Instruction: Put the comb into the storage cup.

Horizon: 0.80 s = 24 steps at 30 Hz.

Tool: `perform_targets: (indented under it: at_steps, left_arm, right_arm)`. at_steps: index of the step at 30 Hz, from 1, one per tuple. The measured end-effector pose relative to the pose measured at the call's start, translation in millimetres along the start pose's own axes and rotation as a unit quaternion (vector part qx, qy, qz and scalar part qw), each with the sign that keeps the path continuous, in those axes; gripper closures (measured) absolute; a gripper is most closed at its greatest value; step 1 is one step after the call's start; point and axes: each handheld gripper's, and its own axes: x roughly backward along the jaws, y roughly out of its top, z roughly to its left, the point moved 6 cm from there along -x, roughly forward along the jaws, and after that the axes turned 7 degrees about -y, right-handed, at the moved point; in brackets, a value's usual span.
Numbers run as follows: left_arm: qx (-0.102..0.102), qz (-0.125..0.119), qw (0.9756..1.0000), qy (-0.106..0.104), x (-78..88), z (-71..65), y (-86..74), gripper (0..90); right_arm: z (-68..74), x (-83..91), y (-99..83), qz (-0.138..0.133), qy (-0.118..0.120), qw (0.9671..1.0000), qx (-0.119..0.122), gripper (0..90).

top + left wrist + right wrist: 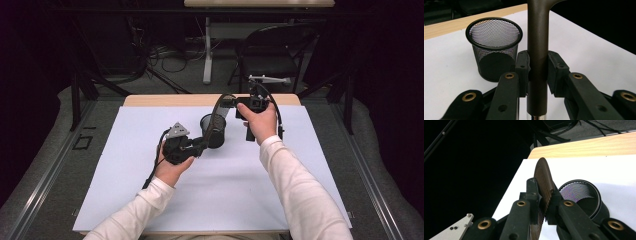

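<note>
The left gripper (197, 146) is clamped on the handle of a dark brown ladle-like strainer (216, 112). In the left gripper view the two pads press the handle (537, 50) from either side, and a shiny metal section of the handle shows below the grip at the lower edge.

The right gripper (239, 106) is closed on the other end of the same strainer. In the right gripper view its pads grip the flat perforated head (544, 182) edge-on, one pad on each face.

The strainer is held in the air above the black mesh cup (213, 131), arching over it from the left gripper up to the right gripper. No part of the strainer touches the cup in the high view.

The mesh cup stands upright on the white sheet (125, 175) that covers the table, with its mouth open to the top. The left gripper is just beside the cup on the person's left and nearer the person. The right gripper is beyond the cup, up and to the right of it, near the far wooden table edge (150, 100).

In the left gripper view the cup (494, 47) stands behind and left of the gripped handle. In the right gripper view the cup (581, 195) sits behind the right pad.
</note>
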Motion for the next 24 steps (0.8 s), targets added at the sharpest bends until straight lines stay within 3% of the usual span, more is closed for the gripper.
perform_targets:
  at_steps: [9, 24]
  left_arm:
    - [0.002, -0.001, 1.0, -0.002, 0.6, 0.1, 0.2, 72.7]
    - [0.006, -0.001, 1.0, -0.002, -1.0, 0.5, -2.2, 72.6]
  right_arm:
    - [-1.1, 0.0, 0.4, 0.005, 0.015, 0.9998, -0.013, 86.5]
    - [-0.7, -2.0, -1.0, 0.007, 0.015, 0.9999, -0.005, 86.6]
